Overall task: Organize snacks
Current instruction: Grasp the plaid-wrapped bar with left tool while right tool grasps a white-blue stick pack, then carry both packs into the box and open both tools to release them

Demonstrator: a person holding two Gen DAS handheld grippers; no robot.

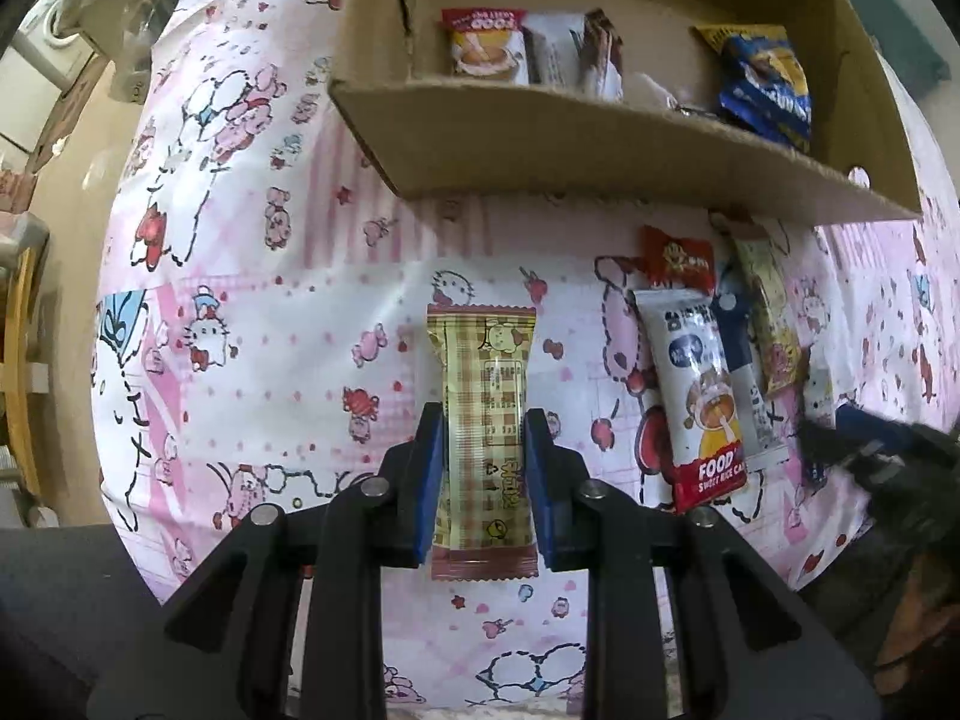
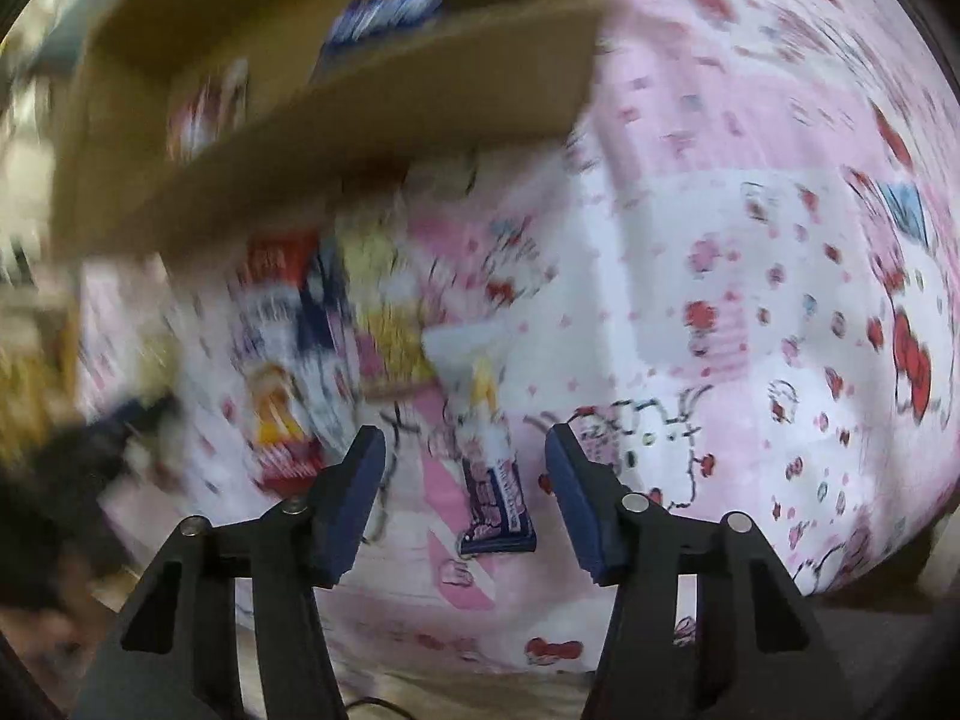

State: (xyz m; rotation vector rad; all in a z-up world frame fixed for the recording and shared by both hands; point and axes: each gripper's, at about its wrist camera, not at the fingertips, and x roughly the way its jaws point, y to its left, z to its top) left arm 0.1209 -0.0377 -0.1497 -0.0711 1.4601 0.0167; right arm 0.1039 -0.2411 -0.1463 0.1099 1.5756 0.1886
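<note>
A pink cartoon-print cloth (image 1: 252,312) covers the desk, and an open cardboard box (image 1: 600,144) sits toward its far edge holding several snack packets. On the cloth in front of the box, the left tool (image 1: 485,420) pinches a tan plaid snack bar (image 1: 483,372) lying flat, beside a loose pile of packets (image 1: 708,372). The right tool (image 2: 465,438) stands spread above what seems, through blur, a white-and-blue packet (image 2: 489,468).
</note>
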